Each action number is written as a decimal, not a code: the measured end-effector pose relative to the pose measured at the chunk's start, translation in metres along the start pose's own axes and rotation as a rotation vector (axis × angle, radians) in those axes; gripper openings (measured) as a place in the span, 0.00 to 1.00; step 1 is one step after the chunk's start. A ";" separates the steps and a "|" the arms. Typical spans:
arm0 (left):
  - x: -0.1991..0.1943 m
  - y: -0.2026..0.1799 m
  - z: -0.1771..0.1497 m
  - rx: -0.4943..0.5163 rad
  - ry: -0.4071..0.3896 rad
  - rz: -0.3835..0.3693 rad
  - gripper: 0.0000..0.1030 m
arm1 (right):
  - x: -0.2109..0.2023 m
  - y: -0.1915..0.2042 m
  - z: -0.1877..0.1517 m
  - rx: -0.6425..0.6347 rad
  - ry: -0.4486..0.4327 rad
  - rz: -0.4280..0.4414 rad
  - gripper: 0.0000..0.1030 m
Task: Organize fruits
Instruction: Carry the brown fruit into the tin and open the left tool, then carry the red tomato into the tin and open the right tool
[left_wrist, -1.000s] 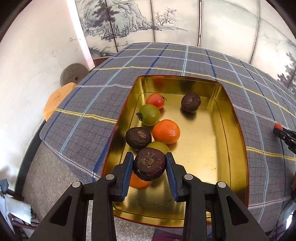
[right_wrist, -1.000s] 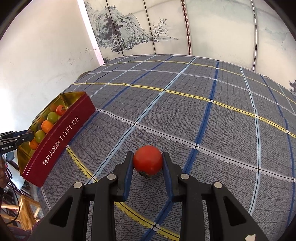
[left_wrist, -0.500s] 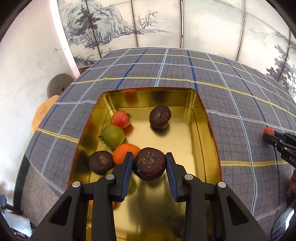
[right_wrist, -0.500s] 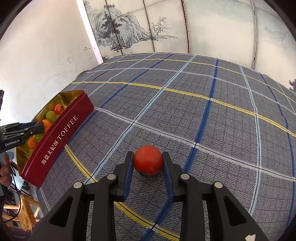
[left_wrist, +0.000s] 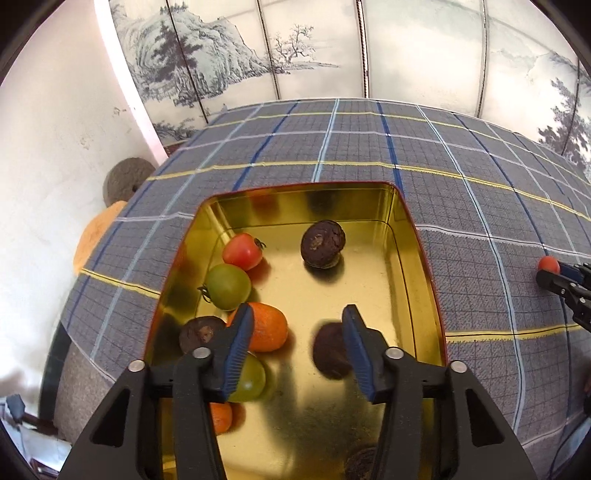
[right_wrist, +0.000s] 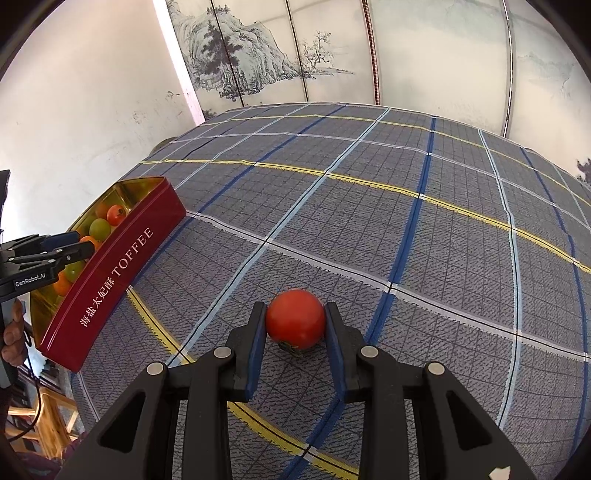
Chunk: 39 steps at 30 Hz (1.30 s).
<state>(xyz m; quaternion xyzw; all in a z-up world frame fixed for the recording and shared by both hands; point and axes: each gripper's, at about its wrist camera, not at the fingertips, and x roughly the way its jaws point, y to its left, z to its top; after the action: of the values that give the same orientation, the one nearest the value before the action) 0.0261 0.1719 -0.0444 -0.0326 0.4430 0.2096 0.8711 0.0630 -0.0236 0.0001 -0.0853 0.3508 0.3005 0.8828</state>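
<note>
My left gripper (left_wrist: 297, 334) is open above the gold tin (left_wrist: 424, 295). A dark brown fruit (left_wrist: 328, 356) lies blurred on the tin floor just below its right finger. The tin also holds another brown fruit (left_wrist: 322, 243), a red tomato (left_wrist: 242, 251), a green tomato (left_wrist: 227, 286), an orange (left_wrist: 267, 328) and more fruit under the left finger. My right gripper (right_wrist: 295, 325) is shut on a red tomato (right_wrist: 295, 323) that rests on the plaid cloth. The tin (right_wrist: 110, 273) and the left gripper (right_wrist: 55, 251) show at the left of the right wrist view.
A grey plaid cloth (right_wrist: 406, 221) covers the table. The table edge falls away left of the tin, with a round stone (left_wrist: 125, 181) and an orange cushion (left_wrist: 92, 236) below. A painted screen stands behind the table. The right gripper (left_wrist: 557, 277) shows far right.
My left gripper has opened and let go of the dark brown fruit, which has dropped into the tin. The right gripper stays shut on the red tomato.
</note>
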 end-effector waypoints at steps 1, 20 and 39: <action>-0.001 0.000 0.000 0.000 -0.002 0.001 0.52 | 0.000 0.000 0.000 0.000 0.001 -0.001 0.28; -0.025 0.003 -0.010 -0.005 -0.052 0.073 0.68 | -0.013 0.031 0.000 -0.040 -0.026 0.045 0.28; -0.058 0.061 -0.024 -0.163 -0.110 0.111 0.69 | -0.032 0.171 0.035 -0.220 -0.047 0.324 0.28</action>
<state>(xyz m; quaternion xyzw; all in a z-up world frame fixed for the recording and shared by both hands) -0.0457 0.2020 -0.0056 -0.0674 0.3772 0.2942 0.8755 -0.0362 0.1113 0.0580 -0.1168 0.3044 0.4769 0.8162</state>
